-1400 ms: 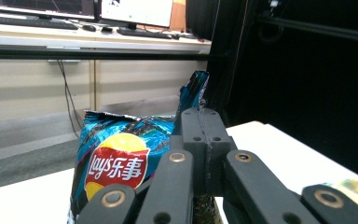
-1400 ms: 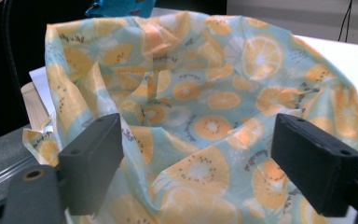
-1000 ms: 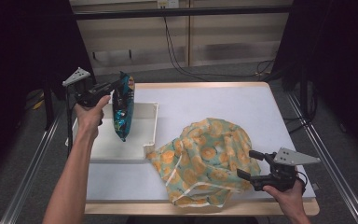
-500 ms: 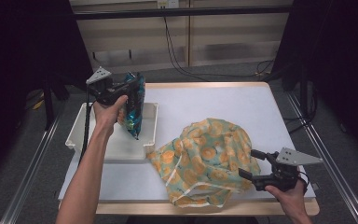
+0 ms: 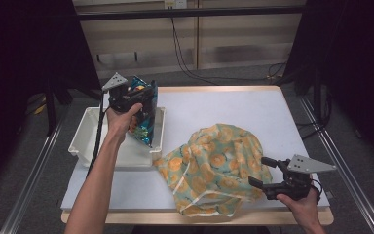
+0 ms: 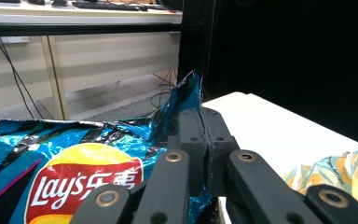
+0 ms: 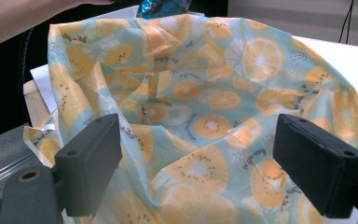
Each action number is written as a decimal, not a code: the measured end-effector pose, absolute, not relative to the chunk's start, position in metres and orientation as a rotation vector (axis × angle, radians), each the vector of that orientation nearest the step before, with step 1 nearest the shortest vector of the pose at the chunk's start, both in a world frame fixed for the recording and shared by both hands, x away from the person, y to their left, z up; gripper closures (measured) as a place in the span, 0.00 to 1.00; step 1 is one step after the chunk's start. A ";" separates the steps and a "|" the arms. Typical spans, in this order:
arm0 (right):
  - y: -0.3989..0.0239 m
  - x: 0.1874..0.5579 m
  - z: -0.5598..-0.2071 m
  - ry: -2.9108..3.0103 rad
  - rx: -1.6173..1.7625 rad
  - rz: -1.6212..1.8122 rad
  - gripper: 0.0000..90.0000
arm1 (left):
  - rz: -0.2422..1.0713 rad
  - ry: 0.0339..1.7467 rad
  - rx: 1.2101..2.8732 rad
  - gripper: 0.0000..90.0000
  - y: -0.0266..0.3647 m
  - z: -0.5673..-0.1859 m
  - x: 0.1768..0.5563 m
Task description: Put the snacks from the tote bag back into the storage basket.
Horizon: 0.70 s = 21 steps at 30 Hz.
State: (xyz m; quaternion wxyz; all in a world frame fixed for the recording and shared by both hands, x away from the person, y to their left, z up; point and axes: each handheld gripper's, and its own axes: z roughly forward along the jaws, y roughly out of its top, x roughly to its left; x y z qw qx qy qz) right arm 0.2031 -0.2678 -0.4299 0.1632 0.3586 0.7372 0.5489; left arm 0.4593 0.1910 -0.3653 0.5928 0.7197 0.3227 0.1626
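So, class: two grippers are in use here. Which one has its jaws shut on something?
The left gripper: its jaws pinch the blue crisp bag above the white tray. The right gripper stands open beside the orange-print cloth bag, gripping nothing.

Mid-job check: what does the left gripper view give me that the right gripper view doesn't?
Left gripper view: the left hand-held gripper shut on the edge of the blue chip bag, with the Lay's logo readable. Right gripper view: the right hand-held gripper open in front of the orange-print fabric bag, plus a forearm top left. Both share the chip bag, the fabric bag and the white table.
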 end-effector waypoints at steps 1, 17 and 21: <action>-0.268 0.204 -0.430 2.102 1.023 1.568 0.17 | 0.371 0.739 1.689 0.98 0.191 -0.367 0.460; -0.270 0.204 -0.430 2.109 1.031 1.566 0.18 | 0.362 0.739 1.774 0.92 0.180 -0.379 0.466; -0.270 0.205 -0.430 2.116 1.029 1.568 0.18 | 0.356 0.748 1.783 0.91 0.176 -0.382 0.468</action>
